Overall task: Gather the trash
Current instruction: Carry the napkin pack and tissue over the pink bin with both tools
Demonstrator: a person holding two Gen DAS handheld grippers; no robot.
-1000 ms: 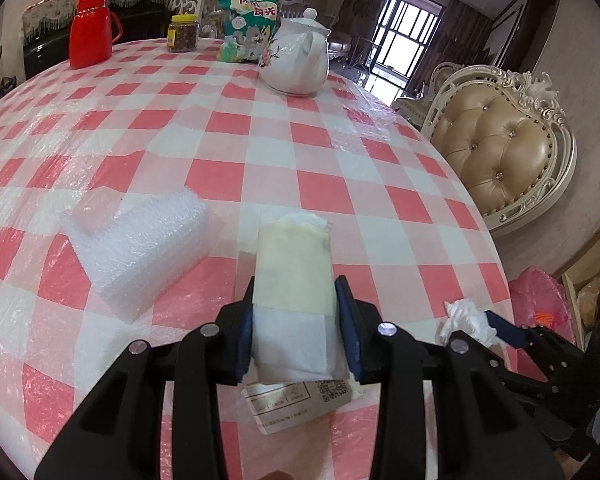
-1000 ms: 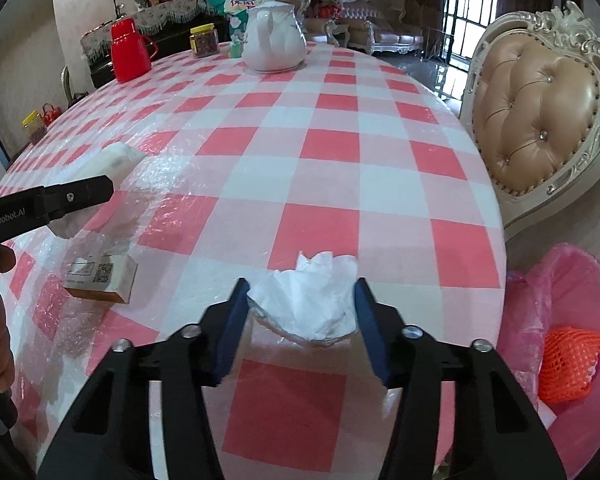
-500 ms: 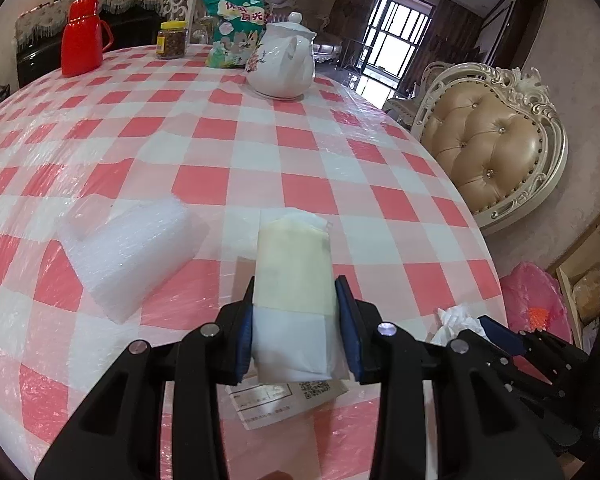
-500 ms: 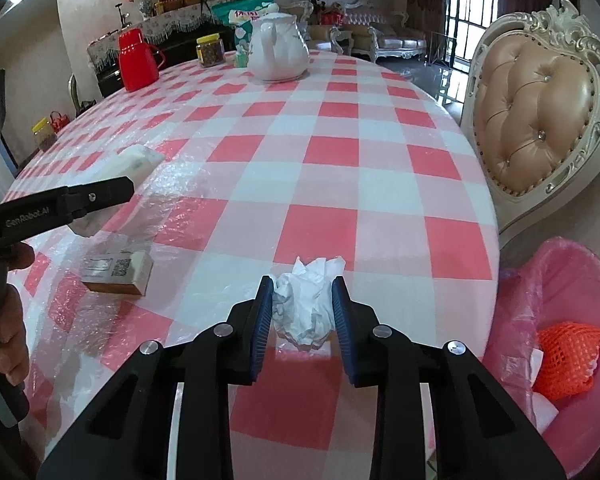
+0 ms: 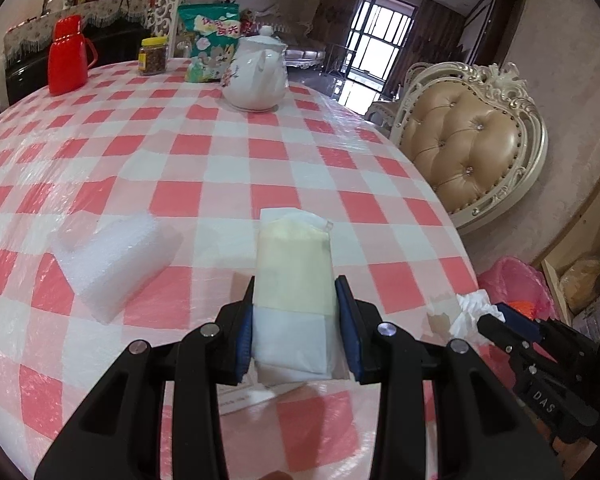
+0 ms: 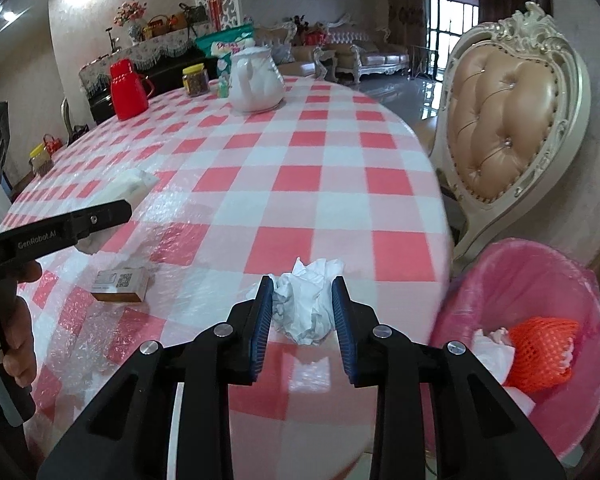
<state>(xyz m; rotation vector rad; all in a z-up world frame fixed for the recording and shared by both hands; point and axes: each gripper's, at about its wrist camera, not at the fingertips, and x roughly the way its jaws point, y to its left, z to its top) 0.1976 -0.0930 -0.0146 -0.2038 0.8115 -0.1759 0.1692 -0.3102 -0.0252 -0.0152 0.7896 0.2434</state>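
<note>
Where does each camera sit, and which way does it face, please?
Left wrist: on the left gripper, angled down across the checked table; gripper shut on a white packet.
Right wrist: on the right gripper, facing likewise; shut on crumpled tissue; a hand shows.
Shared: the white teapot, the tissue, the pink bin.

Tufted chair [image 6: 504,128] by window [image 5: 374,54], beige walls.

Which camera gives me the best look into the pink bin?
The right wrist view: the pink bin sits beside the table with its mouth open to the camera, orange netting and white scraps inside. The left wrist view shows only a pink sliver past the table edge.
</note>
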